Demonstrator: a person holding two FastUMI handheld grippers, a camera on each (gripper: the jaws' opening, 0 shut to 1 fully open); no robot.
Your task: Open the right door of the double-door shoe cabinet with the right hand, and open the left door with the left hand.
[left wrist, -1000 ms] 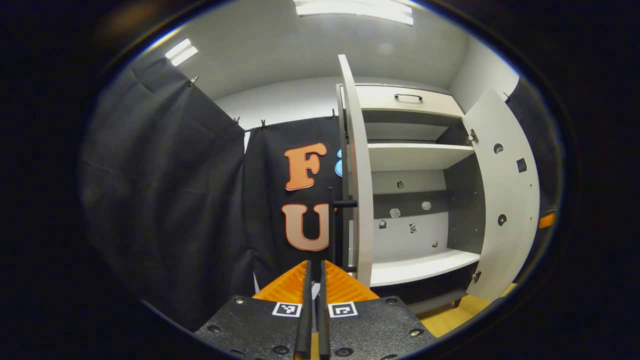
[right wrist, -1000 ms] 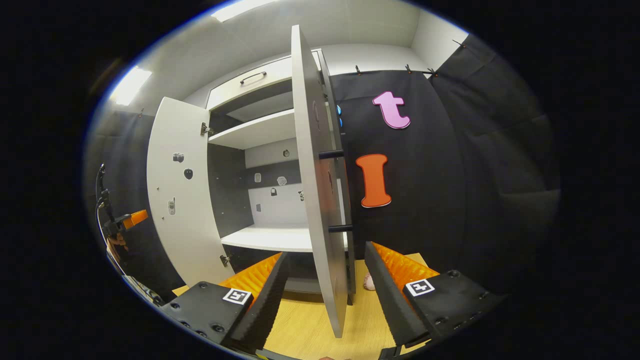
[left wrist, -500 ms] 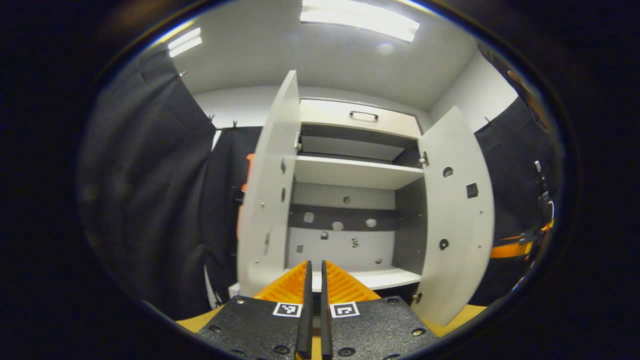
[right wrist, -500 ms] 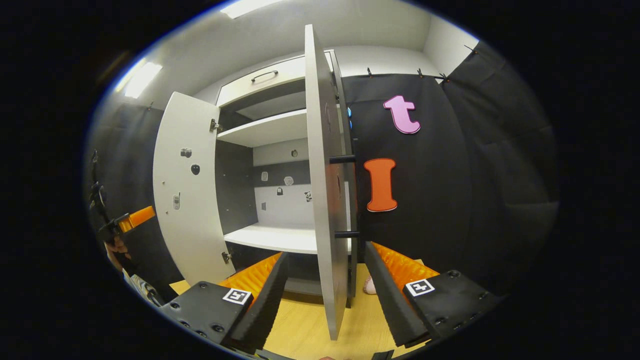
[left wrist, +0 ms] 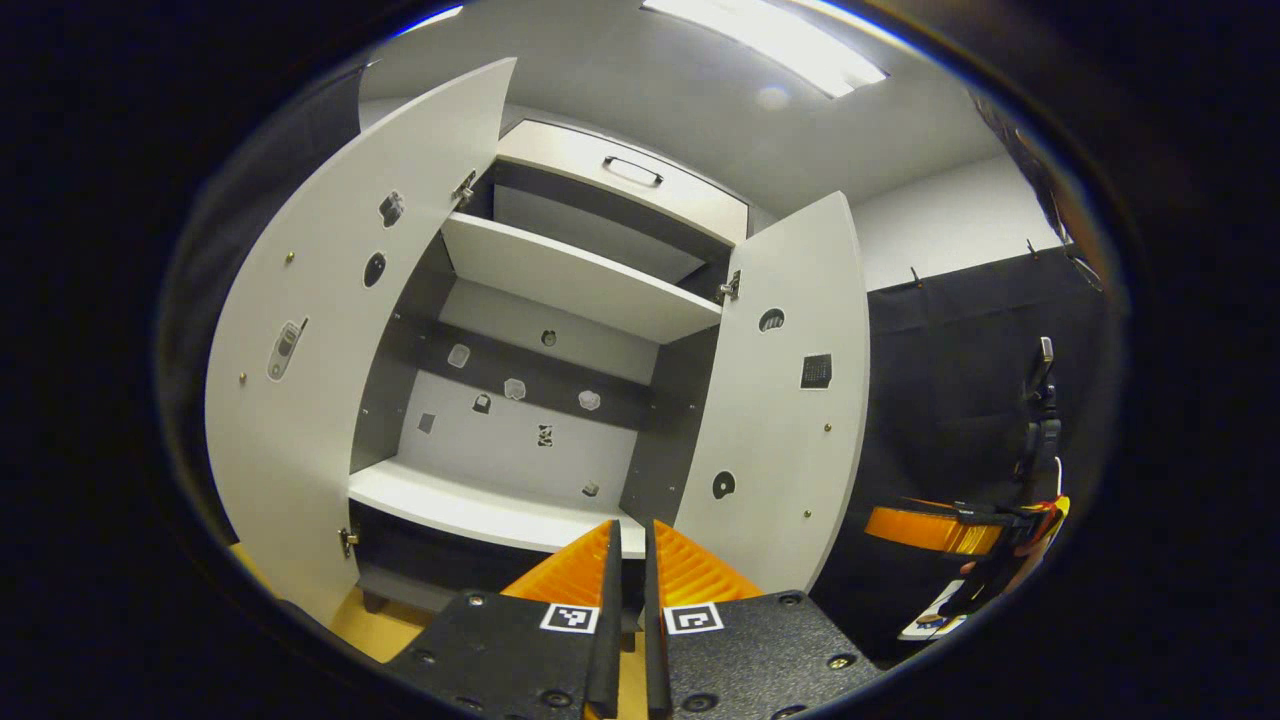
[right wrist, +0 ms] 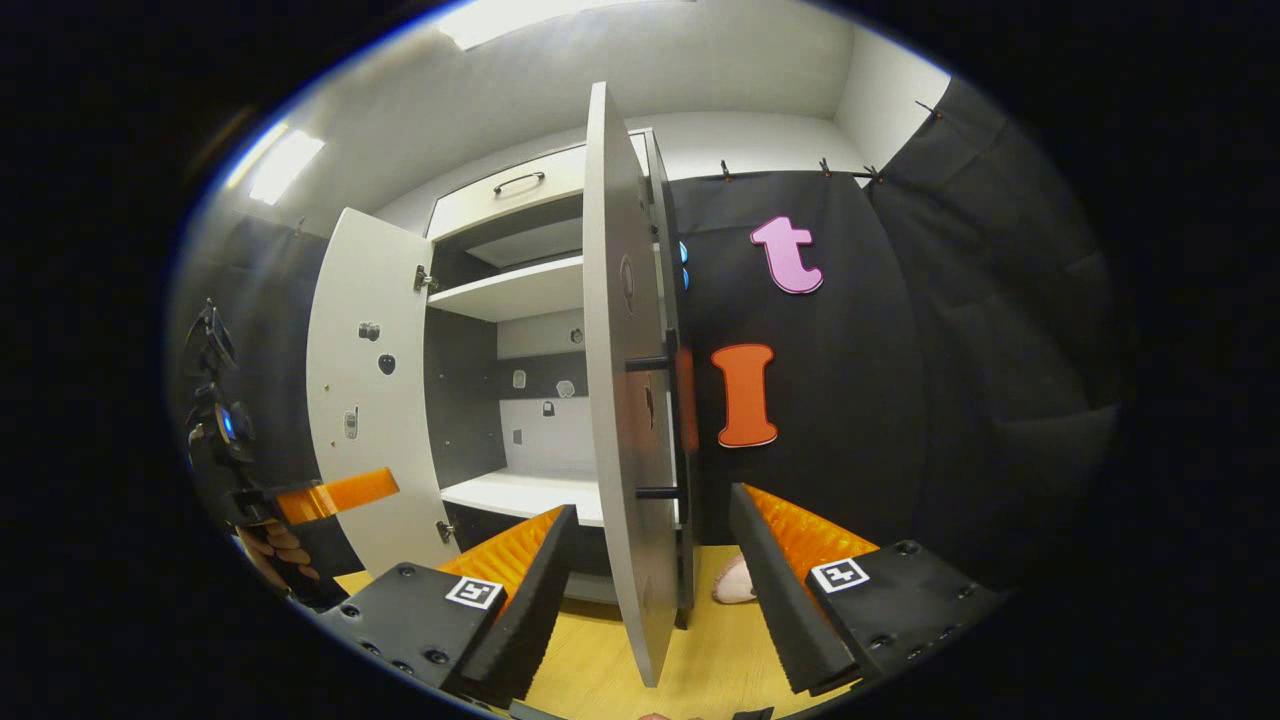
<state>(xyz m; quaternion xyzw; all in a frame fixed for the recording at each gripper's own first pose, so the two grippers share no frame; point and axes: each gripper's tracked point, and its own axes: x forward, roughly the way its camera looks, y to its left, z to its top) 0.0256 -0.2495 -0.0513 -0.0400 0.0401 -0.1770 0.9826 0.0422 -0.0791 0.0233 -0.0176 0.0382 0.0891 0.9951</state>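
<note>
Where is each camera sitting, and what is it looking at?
Left gripper view: rides on the left gripper, facing up into the open cabinet; its own fingers are together at the bottom, and the right gripper shows far off.
Right gripper view: rides on the right gripper, facing the right door edge-on; its own fingers are apart, one on each side of the door, and the left gripper with a hand shows at the left.
Shared: both doors open, the shelves, the drawer.
</note>
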